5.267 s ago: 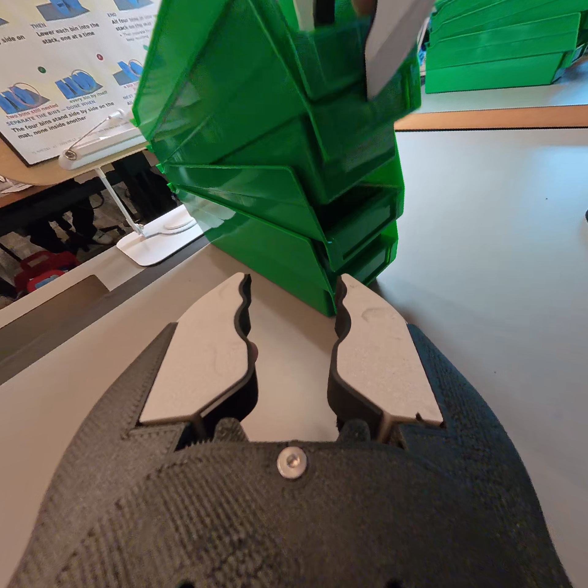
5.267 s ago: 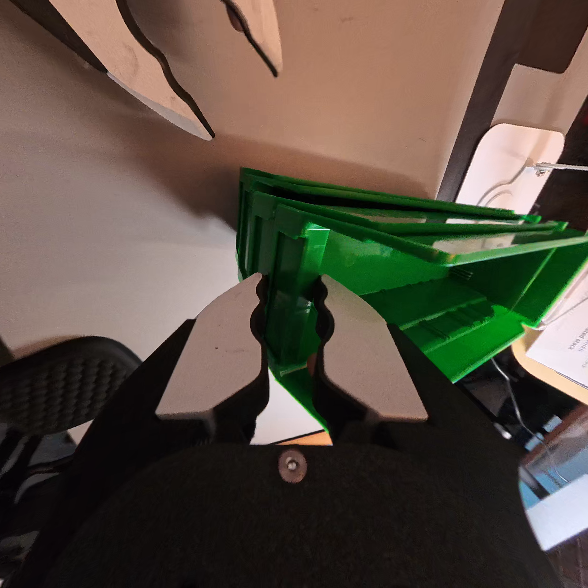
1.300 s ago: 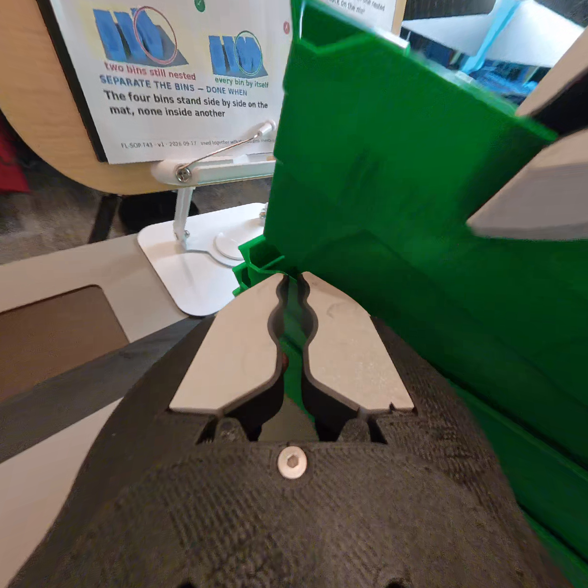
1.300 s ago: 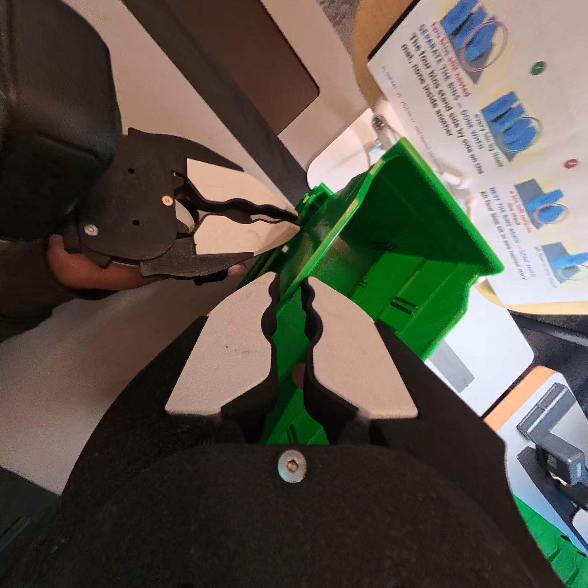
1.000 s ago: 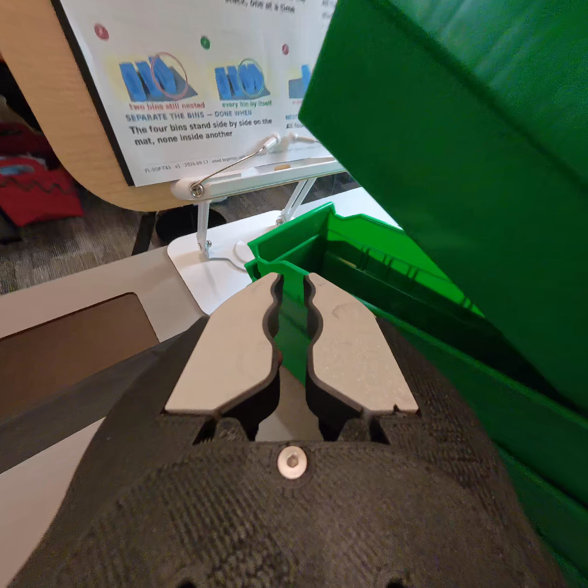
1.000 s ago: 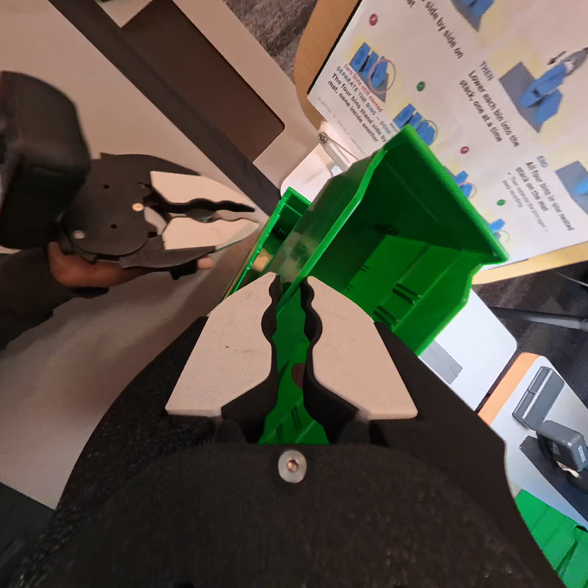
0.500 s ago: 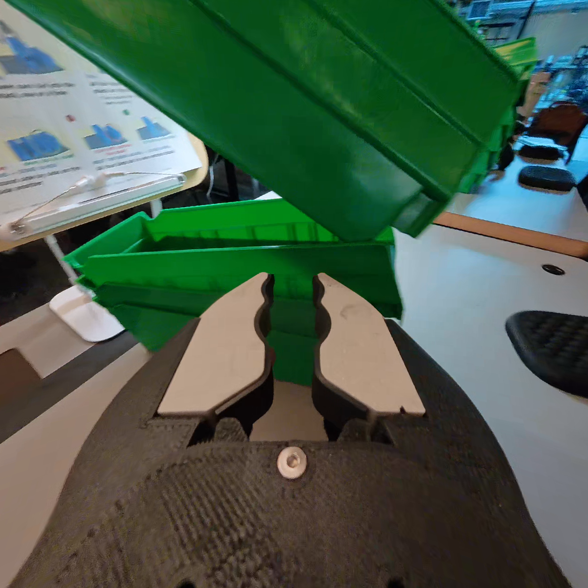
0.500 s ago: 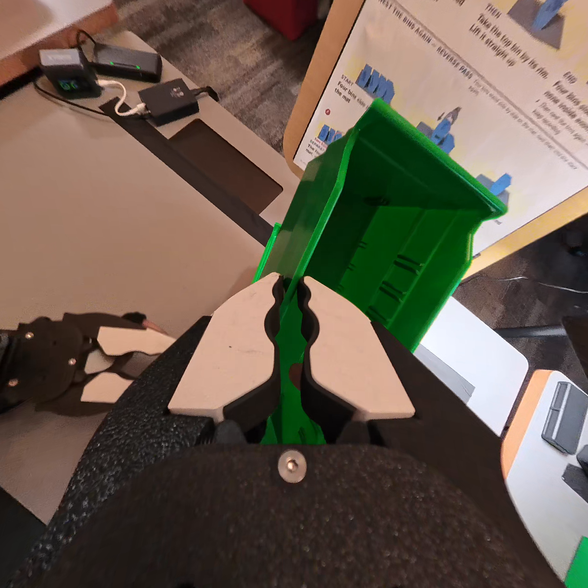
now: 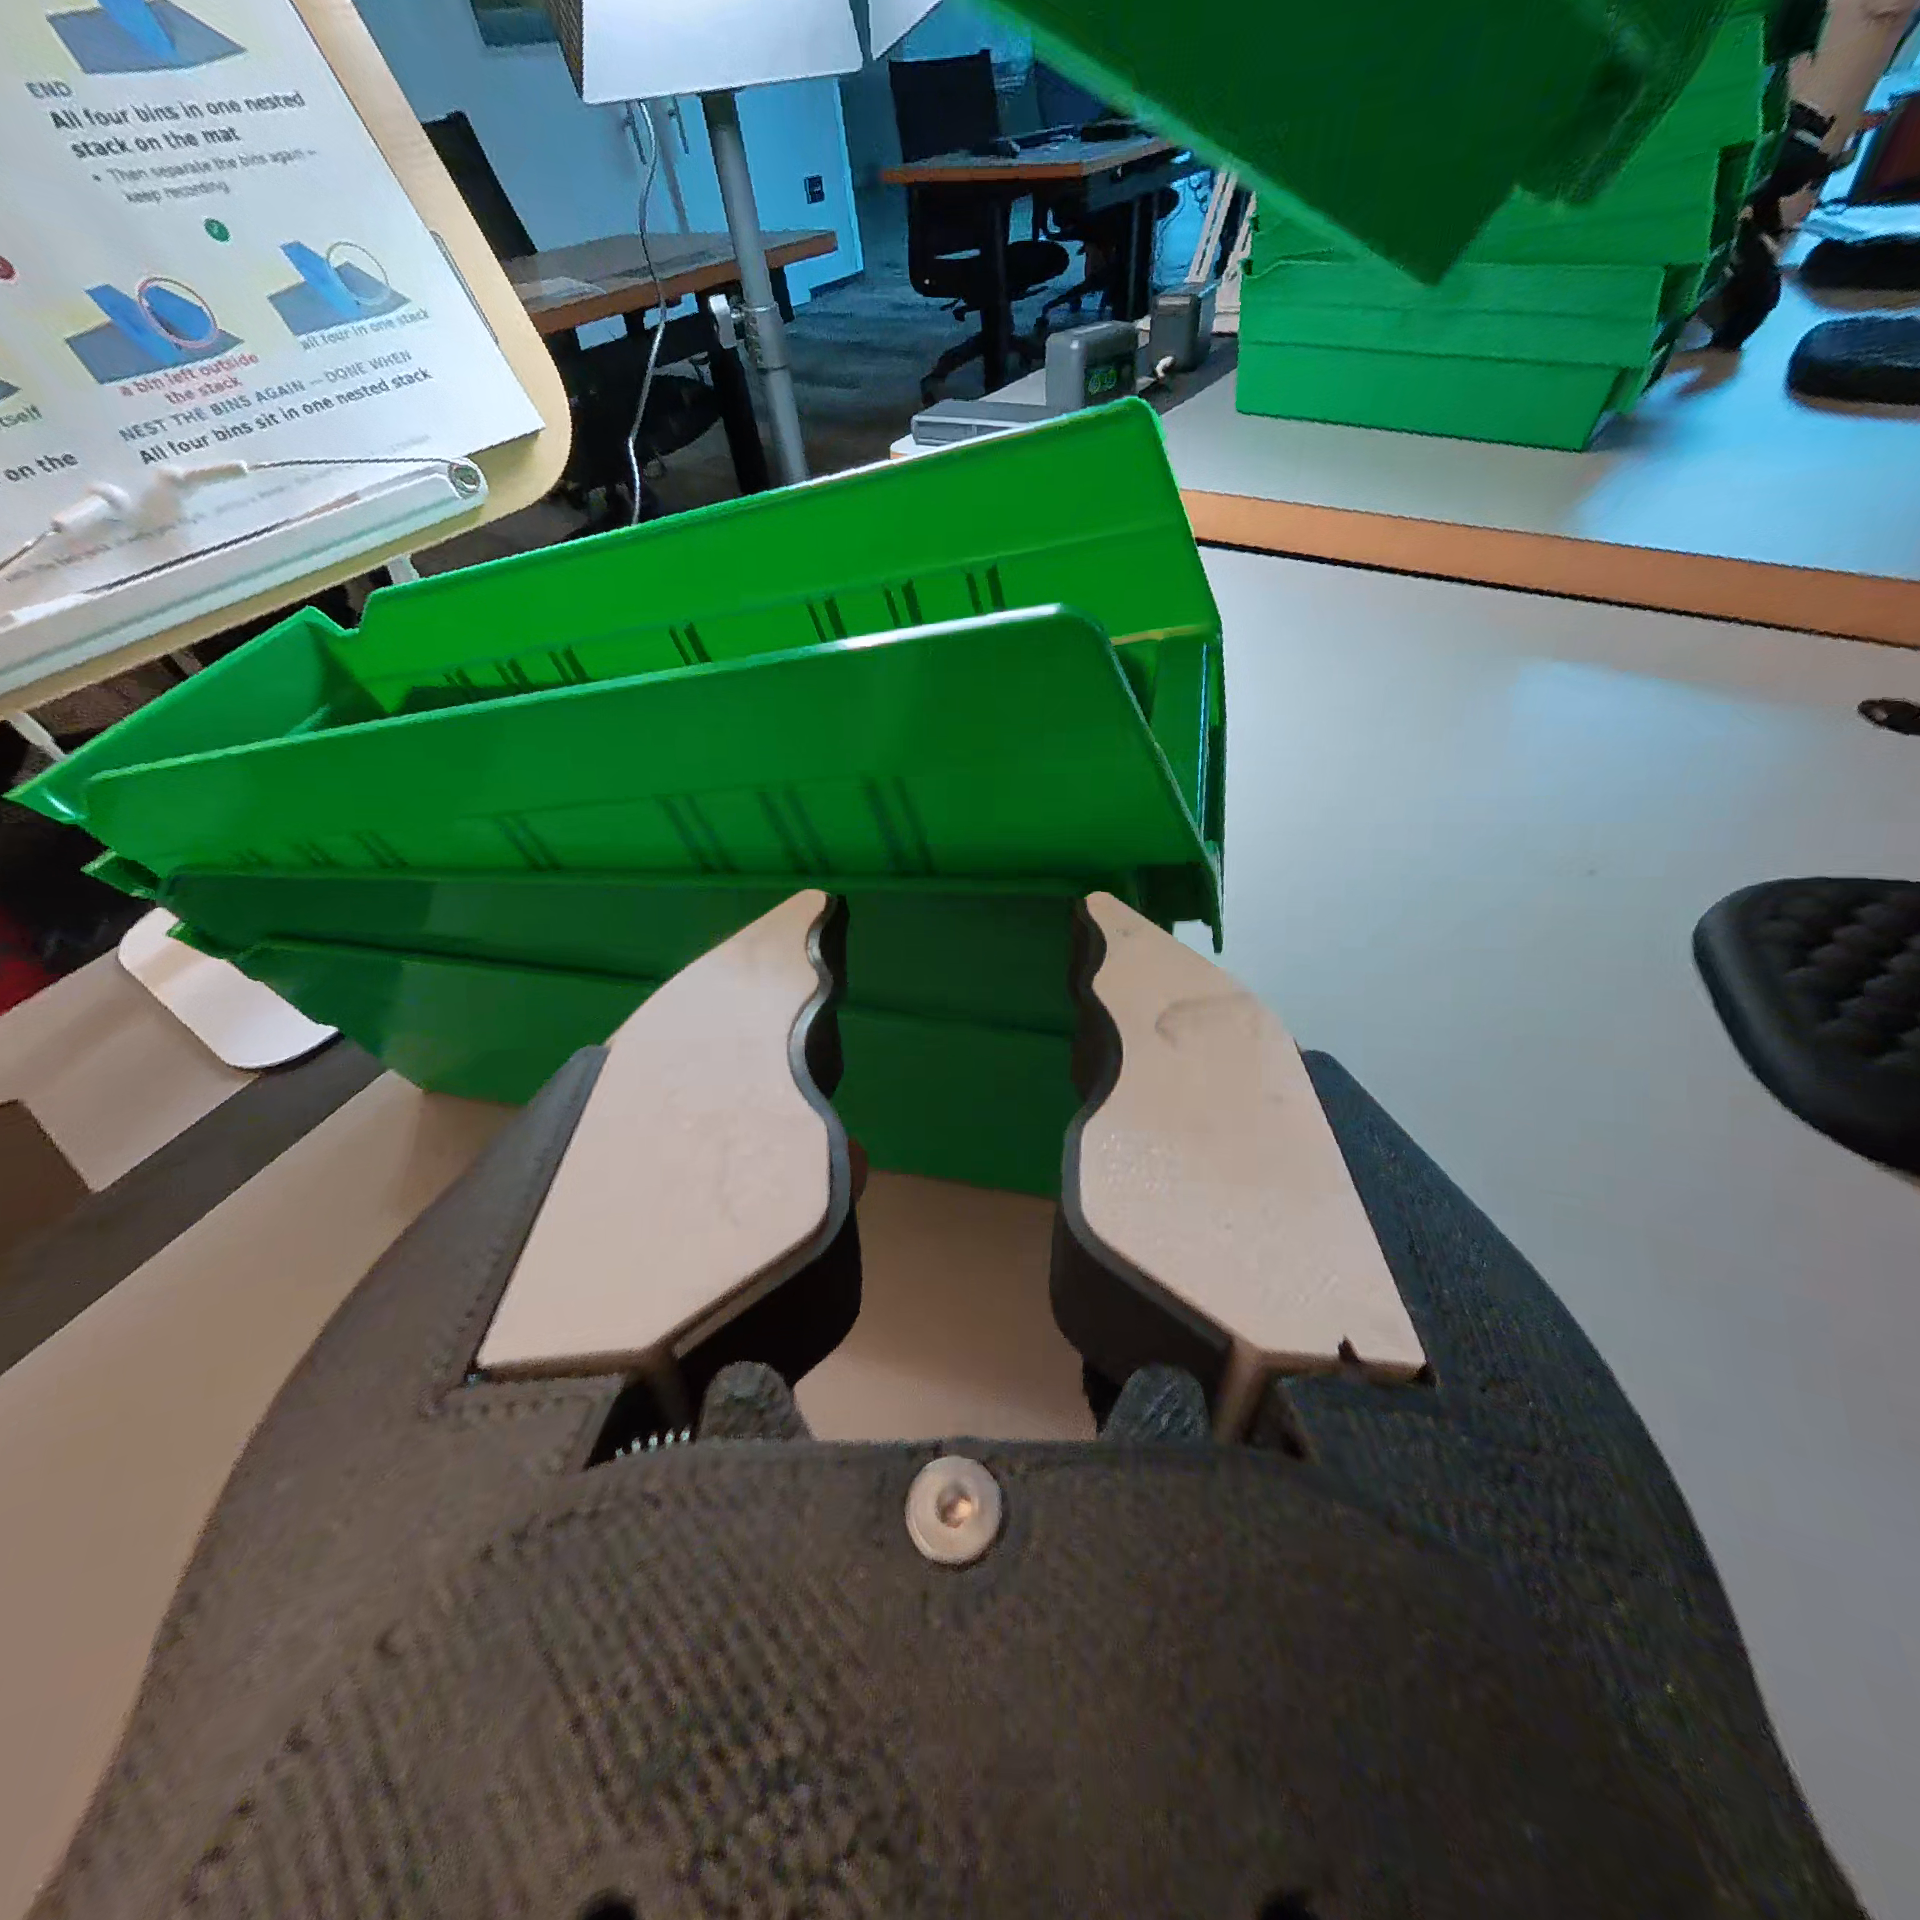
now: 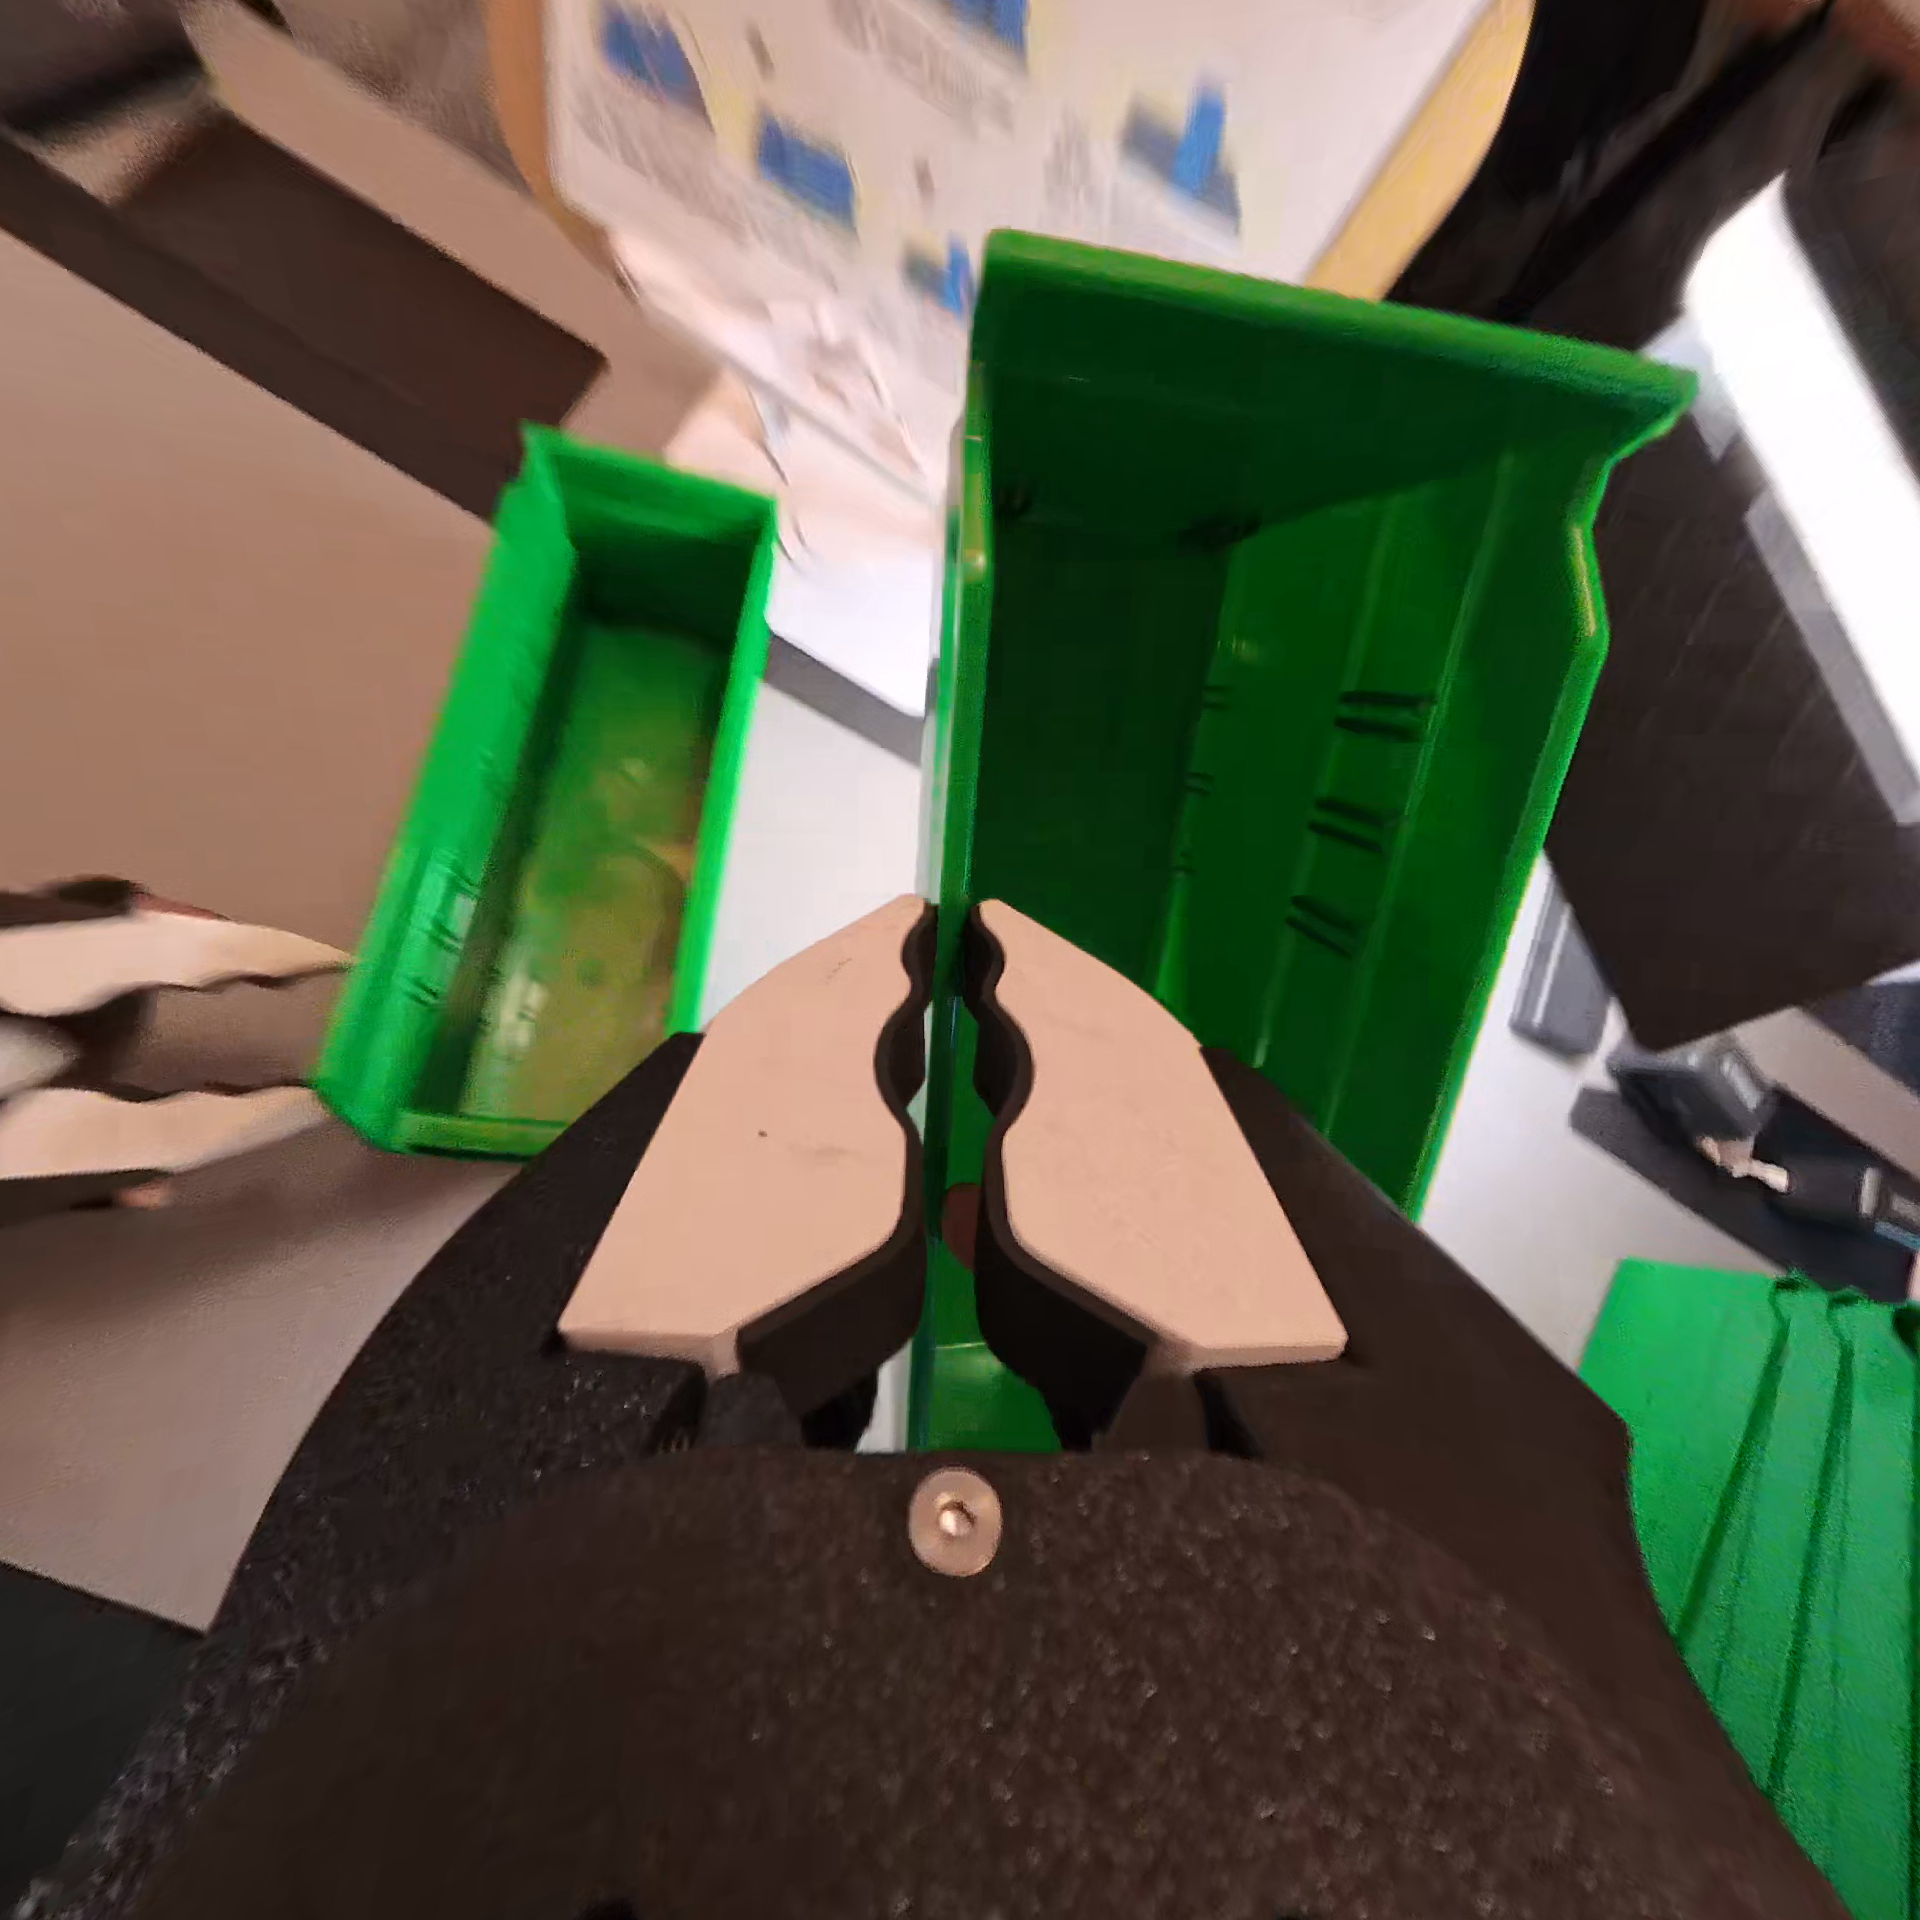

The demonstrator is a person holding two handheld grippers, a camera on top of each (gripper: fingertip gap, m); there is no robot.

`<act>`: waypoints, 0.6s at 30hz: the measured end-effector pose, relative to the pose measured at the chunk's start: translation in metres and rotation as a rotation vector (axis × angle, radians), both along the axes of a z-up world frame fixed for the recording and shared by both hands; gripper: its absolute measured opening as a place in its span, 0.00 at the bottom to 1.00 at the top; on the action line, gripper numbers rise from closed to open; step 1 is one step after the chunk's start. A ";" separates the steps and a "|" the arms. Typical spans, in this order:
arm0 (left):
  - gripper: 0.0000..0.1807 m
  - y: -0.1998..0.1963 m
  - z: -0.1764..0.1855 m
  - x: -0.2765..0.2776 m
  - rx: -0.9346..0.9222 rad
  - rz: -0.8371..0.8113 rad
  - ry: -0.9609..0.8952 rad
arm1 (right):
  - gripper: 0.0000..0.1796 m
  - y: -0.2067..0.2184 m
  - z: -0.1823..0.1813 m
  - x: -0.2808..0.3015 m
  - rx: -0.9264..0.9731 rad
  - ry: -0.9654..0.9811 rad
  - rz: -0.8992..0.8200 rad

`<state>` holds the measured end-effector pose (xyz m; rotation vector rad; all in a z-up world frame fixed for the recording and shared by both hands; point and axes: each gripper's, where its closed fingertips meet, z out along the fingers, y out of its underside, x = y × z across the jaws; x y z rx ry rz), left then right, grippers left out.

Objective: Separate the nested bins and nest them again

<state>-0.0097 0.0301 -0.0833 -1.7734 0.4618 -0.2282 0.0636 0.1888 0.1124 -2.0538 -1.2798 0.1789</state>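
Green bin [image 10: 1299, 727] pinched by one thin wall in right claw [image 10: 948, 925] may twist loose; left claw [image 9: 956, 925], parted and empty, steadies no stack [image 9: 644, 790].

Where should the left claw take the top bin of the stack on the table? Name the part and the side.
Pinch the near long wall of the top bin at its rim, coming from above, one finger inside and one outside. That wall is thin and stands tilted up clear of the bins below. The right claw holds the lifted bin by its side wall likewise.
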 end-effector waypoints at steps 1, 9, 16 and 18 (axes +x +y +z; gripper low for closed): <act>0.23 -0.002 0.000 -0.002 0.006 0.002 0.019 | 0.02 0.009 -0.025 0.008 -0.019 -0.033 -0.023; 0.22 -0.026 -0.008 -0.012 -0.016 0.004 0.029 | 0.03 0.043 -0.212 0.035 -0.236 -0.160 -0.126; 0.22 -0.034 -0.036 -0.018 -0.075 0.017 0.023 | 0.10 0.061 -0.244 -0.002 -0.153 -0.143 -0.073; 0.22 -0.037 -0.041 -0.019 -0.080 0.017 0.032 | 0.13 0.060 -0.223 -0.015 -0.106 -0.050 0.001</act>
